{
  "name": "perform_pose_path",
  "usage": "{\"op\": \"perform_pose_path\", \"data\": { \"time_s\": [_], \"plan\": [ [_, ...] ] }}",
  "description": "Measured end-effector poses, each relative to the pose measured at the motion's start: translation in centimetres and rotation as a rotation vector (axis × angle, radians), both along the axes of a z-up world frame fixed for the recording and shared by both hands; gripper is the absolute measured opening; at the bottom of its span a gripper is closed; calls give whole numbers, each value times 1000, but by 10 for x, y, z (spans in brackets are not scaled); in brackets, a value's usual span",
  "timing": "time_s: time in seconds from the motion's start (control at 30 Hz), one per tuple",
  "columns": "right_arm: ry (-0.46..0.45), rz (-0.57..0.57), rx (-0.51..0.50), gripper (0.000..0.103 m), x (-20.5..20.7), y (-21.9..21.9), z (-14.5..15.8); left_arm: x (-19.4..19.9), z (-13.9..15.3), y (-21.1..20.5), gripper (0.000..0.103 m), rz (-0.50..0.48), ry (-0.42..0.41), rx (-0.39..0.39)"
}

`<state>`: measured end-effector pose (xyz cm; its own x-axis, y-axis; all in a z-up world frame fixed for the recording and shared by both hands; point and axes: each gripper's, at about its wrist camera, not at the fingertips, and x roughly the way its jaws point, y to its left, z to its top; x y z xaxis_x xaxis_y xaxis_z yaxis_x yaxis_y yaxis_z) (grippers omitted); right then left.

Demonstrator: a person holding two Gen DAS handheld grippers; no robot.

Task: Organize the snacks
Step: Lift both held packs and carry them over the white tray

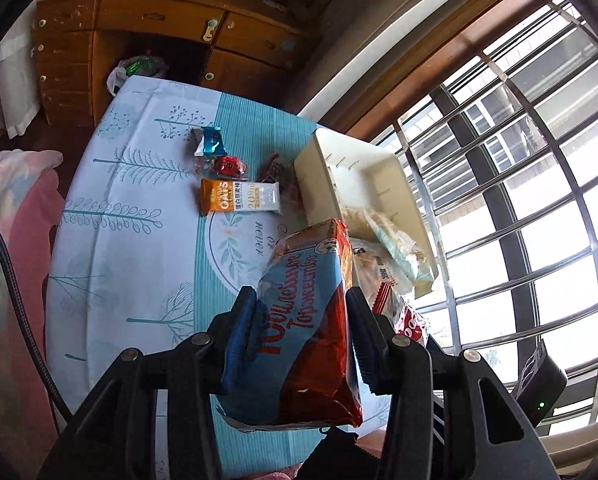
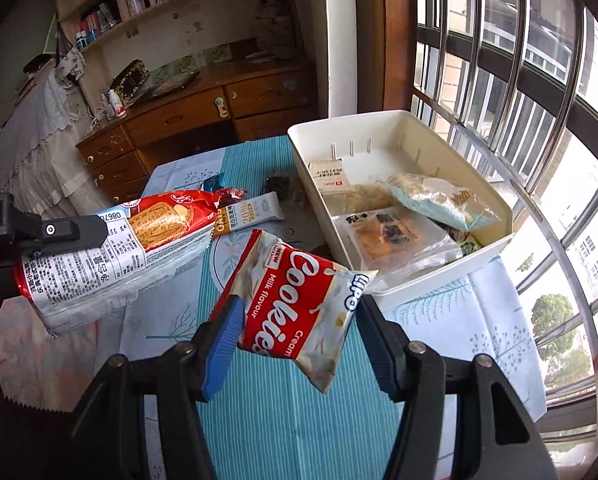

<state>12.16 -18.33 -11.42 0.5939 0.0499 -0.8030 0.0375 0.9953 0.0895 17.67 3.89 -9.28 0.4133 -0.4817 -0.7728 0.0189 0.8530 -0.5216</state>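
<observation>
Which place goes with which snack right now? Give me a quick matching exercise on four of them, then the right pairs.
Things:
1. red and blue biscuit pack
2. red and white Cookies packet
3. orange and white oat bar
4. pale green and white snack bag

Places:
A. inside the cream plastic bin
B. between the right gripper fingers
C. lying on the tablecloth
D. between the left gripper fingers

Pairs: 1-D, 2-B, 3-C, 4-A

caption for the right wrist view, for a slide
Right gripper holds a cookies pack near the white bin of snacks.
</observation>
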Motion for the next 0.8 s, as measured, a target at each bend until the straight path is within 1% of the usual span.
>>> {"op": "perform_pose_path", "data": {
  "time_s": [0.27,0.6,0.7,0.73,0.77,0.8],
  "plan": [
    [-40,59,-30,59,15,-42,18,8,17,-39,43,50,-53,-51],
    [-57,137,-86,59,42,-96,24,38,18,-93,41,99,-115,-78],
    [-60,162,-105,59,50,-112,22,50,15,-108,31,115,-132,-89],
    [-59,175,-113,59,53,-116,21,54,15,-113,18,115,-142,-102],
    [-59,190,-118,59,56,-121,20,58,15,-117,8,103,-159,-136],
    [-58,208,-124,59,59,-125,18,61,16,-122,7,97,-171,-158]
  ]
}}
